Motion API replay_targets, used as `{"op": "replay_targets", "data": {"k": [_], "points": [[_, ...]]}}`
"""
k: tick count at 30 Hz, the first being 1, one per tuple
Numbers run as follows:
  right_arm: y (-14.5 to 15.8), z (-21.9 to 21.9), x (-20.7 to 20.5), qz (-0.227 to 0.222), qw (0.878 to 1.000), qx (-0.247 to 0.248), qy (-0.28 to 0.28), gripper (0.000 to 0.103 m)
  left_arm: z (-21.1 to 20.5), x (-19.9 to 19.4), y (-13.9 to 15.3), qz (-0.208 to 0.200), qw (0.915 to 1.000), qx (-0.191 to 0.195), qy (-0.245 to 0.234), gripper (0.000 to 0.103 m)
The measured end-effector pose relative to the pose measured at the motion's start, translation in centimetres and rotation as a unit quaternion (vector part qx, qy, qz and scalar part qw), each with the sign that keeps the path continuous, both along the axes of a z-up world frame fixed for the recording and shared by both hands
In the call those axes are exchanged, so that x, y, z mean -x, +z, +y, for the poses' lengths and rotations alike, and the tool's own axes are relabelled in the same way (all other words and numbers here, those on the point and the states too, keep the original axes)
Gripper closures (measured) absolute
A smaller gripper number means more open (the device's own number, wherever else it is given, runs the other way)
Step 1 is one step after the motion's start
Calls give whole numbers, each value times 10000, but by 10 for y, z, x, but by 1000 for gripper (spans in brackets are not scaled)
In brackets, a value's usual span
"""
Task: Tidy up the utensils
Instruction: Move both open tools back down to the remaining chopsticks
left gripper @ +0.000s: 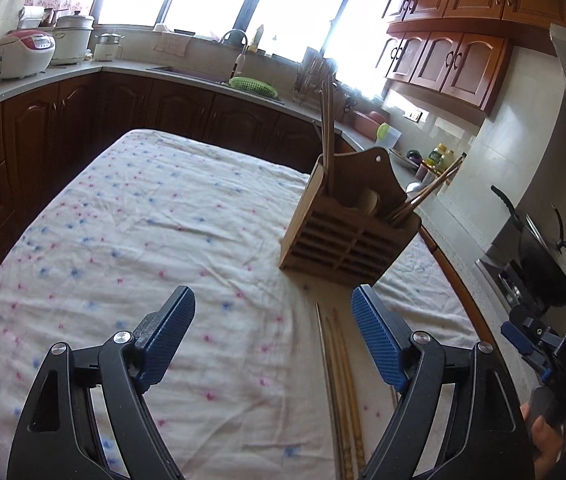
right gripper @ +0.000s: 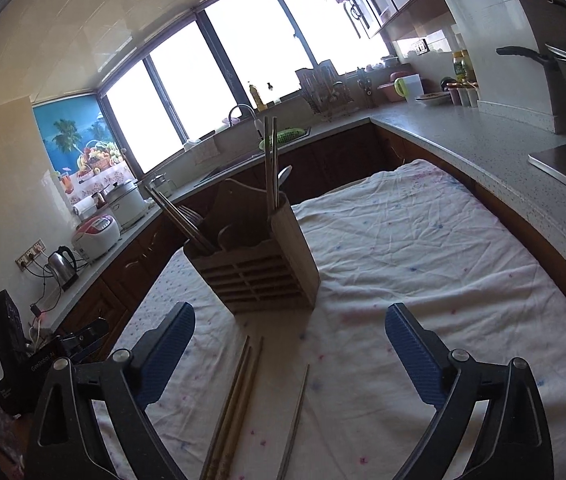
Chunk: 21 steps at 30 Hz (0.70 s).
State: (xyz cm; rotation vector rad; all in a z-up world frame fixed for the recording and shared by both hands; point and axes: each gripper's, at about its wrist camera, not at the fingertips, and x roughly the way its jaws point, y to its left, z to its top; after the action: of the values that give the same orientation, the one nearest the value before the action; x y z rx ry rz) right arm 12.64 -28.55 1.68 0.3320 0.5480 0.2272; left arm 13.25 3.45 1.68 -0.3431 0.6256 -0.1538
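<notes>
A wooden slatted utensil holder [left gripper: 347,232] [right gripper: 259,264] stands on the flowered cloth with chopsticks and a spoon sticking out of it. Loose chopsticks [left gripper: 343,392] [right gripper: 235,408] lie on the cloth in front of it, wooden ones beside a thin metal one [right gripper: 295,420]. My left gripper [left gripper: 273,312] is open above the cloth, and the loose chopsticks lie just inside its right finger. My right gripper [right gripper: 291,332] is open too, with the chopsticks below and between its blue pads. Neither touches anything. The right gripper also shows at the left wrist view's right edge [left gripper: 543,344].
The cloth-covered table [left gripper: 143,220] [right gripper: 423,248] is ringed by a kitchen counter [right gripper: 483,136] with a sink, a green colander [left gripper: 253,86], rice cookers [left gripper: 23,52], a kettle [right gripper: 63,266] and a wok on the stove [left gripper: 539,256]. Wooden cabinets hang at upper right.
</notes>
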Motion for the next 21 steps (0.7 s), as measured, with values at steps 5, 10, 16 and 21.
{"op": "replay_targets", "data": {"k": [5,10,16,21], "points": [[-18,0,13,202,9998,-53,7,6,-1,13,-19,225,9997,61,-6,20],[-28,5,19,345,9994,-1,43,6,-2,20,-28,335,9994,36,-38,21],[-35,15,17,494,9986,140,155,6,0,21,-33,418,9991,26,-8,21],[-41,27,13,578,9969,473,232,7,2,20,-37,500,9987,32,18,21]]}}
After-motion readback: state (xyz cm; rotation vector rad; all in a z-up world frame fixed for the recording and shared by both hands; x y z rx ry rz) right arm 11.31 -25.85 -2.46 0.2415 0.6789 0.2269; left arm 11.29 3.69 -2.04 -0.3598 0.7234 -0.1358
